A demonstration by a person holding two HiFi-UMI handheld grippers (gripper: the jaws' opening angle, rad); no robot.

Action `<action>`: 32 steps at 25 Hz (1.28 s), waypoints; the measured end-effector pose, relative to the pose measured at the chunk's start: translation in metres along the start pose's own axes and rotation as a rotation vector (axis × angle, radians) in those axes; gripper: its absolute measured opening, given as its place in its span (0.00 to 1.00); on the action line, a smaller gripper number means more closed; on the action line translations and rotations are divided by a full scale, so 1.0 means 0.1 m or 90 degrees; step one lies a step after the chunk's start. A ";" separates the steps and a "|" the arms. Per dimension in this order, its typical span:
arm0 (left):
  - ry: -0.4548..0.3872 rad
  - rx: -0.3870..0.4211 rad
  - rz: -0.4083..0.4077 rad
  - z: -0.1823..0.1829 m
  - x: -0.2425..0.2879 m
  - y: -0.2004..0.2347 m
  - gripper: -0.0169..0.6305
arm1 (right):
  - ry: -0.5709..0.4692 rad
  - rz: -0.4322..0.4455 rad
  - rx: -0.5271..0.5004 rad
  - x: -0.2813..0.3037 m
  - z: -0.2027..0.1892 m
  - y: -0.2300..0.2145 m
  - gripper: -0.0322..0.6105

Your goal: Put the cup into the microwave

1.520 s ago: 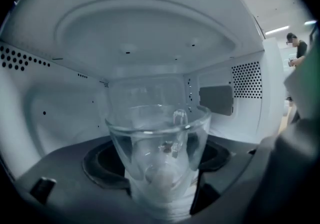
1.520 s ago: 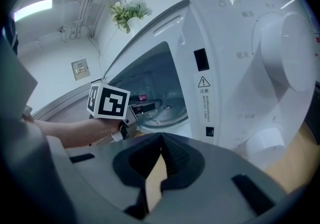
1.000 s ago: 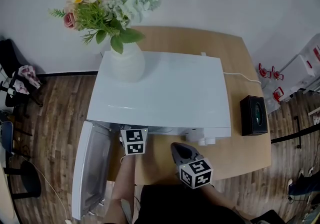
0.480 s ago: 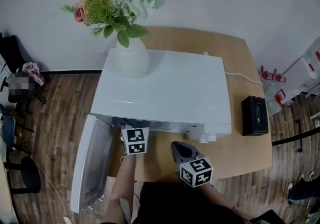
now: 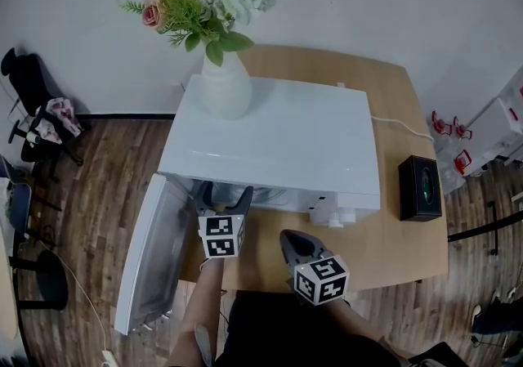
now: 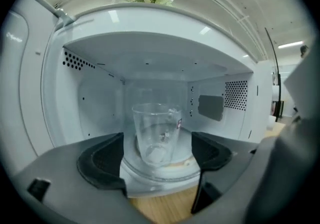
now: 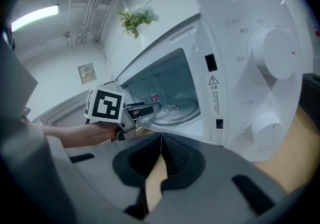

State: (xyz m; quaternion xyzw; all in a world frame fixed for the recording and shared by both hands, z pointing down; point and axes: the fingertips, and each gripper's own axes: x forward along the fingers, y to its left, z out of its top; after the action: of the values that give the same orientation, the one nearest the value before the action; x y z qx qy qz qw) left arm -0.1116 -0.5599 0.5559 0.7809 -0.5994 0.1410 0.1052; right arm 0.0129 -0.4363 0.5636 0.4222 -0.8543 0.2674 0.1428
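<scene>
Lets go of the clear cup (image 6: pixel 156 133), upright on the glass turntable (image 6: pixel 186 169) inside the open microwave (image 5: pixel 278 145), left hand-held gripper (image 5: pixel 225 197) jaws just opening wide off it, right hand-held gripper (image 7: pixel 160 138) shut, empty; next, probably, backs out and closes the door (image 5: pixel 151 255).

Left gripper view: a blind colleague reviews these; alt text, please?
A clear cup stands upright on the glass turntable inside the open white microwave. The jaws of the left gripper have just been opening and frame it without touching.
</scene>
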 end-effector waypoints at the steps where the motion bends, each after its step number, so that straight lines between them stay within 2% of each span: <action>1: 0.005 -0.002 -0.001 -0.03 -0.03 -0.02 0.65 | -0.001 0.000 0.000 -0.01 -0.01 0.01 0.04; 14: 0.035 -0.060 -0.030 -0.27 -0.50 -0.22 0.65 | -0.022 0.003 0.002 -0.06 0.00 0.04 0.04; 17: 0.037 -0.081 -0.030 -0.28 -0.62 -0.24 0.61 | -0.028 0.005 0.004 -0.05 0.02 0.06 0.04; 20: 0.033 -0.109 -0.024 -0.28 -0.77 -0.23 0.50 | -0.032 0.008 0.005 -0.04 0.04 0.08 0.04; 24: 0.028 -0.133 -0.020 -0.27 -0.97 -0.24 0.41 | -0.036 0.009 0.003 0.00 0.07 0.08 0.04; 26: 0.027 -0.141 -0.016 -0.28 -1.09 -0.23 0.31 | -0.039 0.010 -0.004 0.02 0.09 0.07 0.04; 32: 0.023 -0.165 -0.039 -0.27 -1.43 -0.26 0.13 | -0.046 0.019 -0.027 0.10 0.17 0.08 0.04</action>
State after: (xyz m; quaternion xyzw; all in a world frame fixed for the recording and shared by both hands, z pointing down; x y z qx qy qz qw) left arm -0.1234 -0.4140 0.5321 0.7761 -0.5864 0.0733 0.2200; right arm -0.0001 -0.4485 0.5515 0.4154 -0.8706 0.2362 0.1169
